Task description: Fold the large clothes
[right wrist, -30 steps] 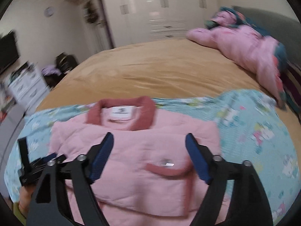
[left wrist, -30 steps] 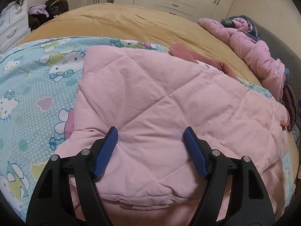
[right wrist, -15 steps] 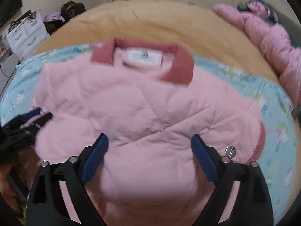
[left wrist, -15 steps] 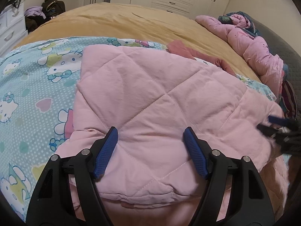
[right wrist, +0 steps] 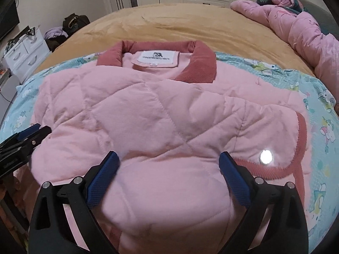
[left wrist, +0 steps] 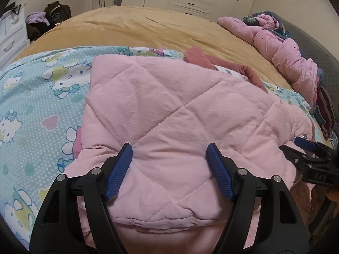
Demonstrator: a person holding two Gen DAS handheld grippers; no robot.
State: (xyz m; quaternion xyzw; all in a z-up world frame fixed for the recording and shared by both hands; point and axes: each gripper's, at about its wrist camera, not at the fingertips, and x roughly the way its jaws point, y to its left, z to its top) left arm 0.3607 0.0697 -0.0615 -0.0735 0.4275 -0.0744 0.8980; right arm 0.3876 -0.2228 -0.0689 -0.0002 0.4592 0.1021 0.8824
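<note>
A pink quilted jacket (left wrist: 169, 97) lies folded on a blue cartoon-print sheet (left wrist: 31, 105) on the bed. In the right wrist view the jacket (right wrist: 159, 110) shows its dark pink collar (right wrist: 203, 63), a white label and a silver snap (right wrist: 266, 157). My left gripper (left wrist: 169, 147) stands open over the jacket's near edge, pads clear of the fabric; it also shows at the left (right wrist: 31, 131). My right gripper (right wrist: 168, 155) hovers low over the near hem with its jaws opening; padded fabric bulges between them, not pinched. It appears at the right edge (left wrist: 305, 146).
A tan bed cover (left wrist: 148, 27) stretches beyond the sheet. A rumpled pink duvet (left wrist: 286, 53) is piled along the right side by the dark headboard. White drawers (right wrist: 25, 53) and dark bags (left wrist: 57, 10) stand on the floor at the far left. White wardrobes line the back wall.
The right gripper has dropped close to the jacket and spread its jaws wider, coming into the left wrist view at the right. The left gripper has stayed put.
</note>
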